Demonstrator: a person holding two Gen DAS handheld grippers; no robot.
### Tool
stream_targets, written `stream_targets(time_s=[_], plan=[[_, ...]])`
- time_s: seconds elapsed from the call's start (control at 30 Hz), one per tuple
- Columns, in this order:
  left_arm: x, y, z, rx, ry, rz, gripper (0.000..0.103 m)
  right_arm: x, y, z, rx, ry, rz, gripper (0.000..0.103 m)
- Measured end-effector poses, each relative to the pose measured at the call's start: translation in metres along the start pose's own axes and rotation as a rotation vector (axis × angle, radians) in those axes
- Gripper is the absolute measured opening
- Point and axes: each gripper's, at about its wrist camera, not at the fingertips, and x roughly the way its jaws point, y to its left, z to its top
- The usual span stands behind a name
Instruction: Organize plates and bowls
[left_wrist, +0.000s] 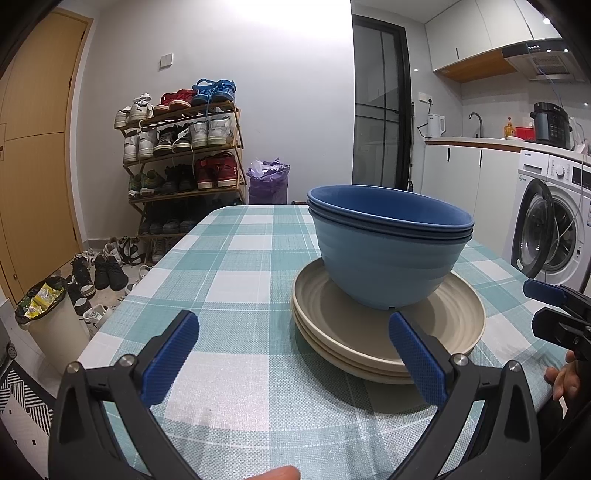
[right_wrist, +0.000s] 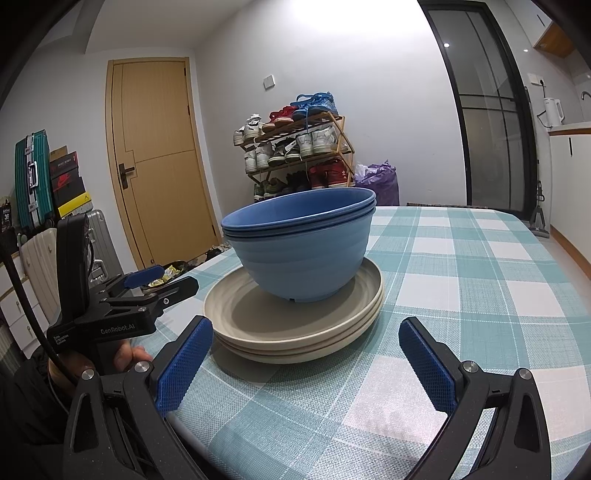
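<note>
1. Left gripper (left_wrist: 293, 354): the jaws stand wide apart and hold nothing. It hovers low over the near part of the desk (left_wrist: 236, 280), with its right finger (left_wrist: 415, 360) just in front of the near rim of the plates.
2. Desk: it is covered by a teal-and-white checked cloth. The left edge runs diagonally toward the shoe rack (left_wrist: 184, 155); a bin (left_wrist: 55, 317) stands on the floor beyond that edge. The cloth left of the stack is bare up to the edge.
3. Plates (left_wrist: 388, 325): three beige plates are stacked flat, right of the desk's centre in the left wrist view. The stack sits near the near edge.
4. Bowls (left_wrist: 388, 251): three blue bowls are nested upright and rest on the top plate, set toward its far side. The plate rim shows all along the near side of the bowls.
5. Right gripper (right_wrist: 306, 363): the jaws stand wide apart and hold nothing. Its left finger (right_wrist: 184, 363) is just beside the near rim of the plates, apart from it. Bare cloth extends to the right of the stack up to the far and right edges.
6. In the right wrist view the left gripper appears at the left, held by a hand (right_wrist: 125, 356), near the desk's left edge.
</note>
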Motion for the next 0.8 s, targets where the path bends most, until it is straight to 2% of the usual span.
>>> stream_targets(time_s=[0.8], plan=[[0.002,-0.0003,-0.0006,-0.008,-0.002,-0.005,0.103,0.0012,-0.0003,-0.0002,-0.001,0.001,0.0,0.102]])
